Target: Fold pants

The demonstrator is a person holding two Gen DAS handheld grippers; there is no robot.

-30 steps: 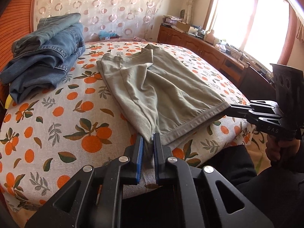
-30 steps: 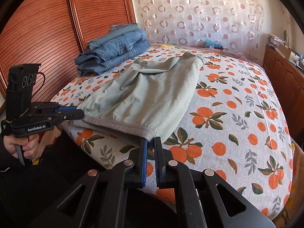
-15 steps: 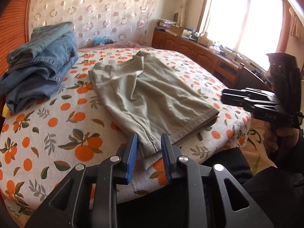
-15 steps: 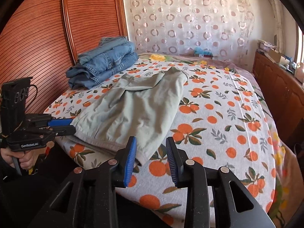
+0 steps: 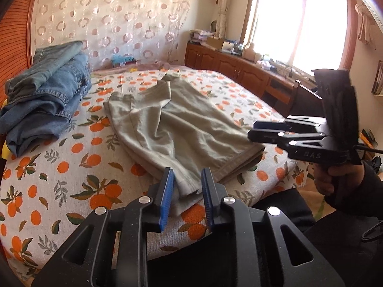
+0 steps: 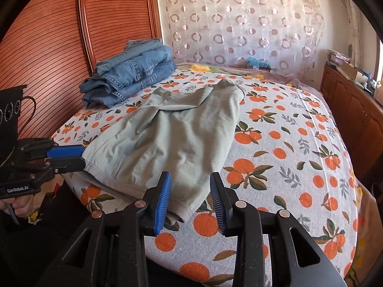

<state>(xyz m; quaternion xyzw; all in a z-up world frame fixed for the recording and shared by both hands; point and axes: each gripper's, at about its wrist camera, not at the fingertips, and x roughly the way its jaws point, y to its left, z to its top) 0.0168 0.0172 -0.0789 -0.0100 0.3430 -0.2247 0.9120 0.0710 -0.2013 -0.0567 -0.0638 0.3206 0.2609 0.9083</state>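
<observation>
The pants (image 5: 182,129) are lying flat on the orange-print bed (image 5: 71,167), doubled over, their near corners at the bed's near edge, and we are no longer pinching them. A second ago both tongs were clamped shut on those two corners; now the left gripper (image 5: 186,191) is standing with its blue pads parted, one corner of the cloth lying loose in the gap, and the right gripper (image 6: 191,196) is likewise standing apart from the cloth, the other corner resting slack between its jaws. We are reading this as a release: the fold we were carrying is being set down, the cloth is sagging back onto the sheet, and both hands are free for the next fold or for smoothing. A stack of jeans (image 6: 129,71) is sitting well apart at the far left by the wooden wall. As for writing, we are making out "GenRobot.AI" on the left gripper's body in the right view, and "DAS" on the right gripper's side in the left view.
</observation>
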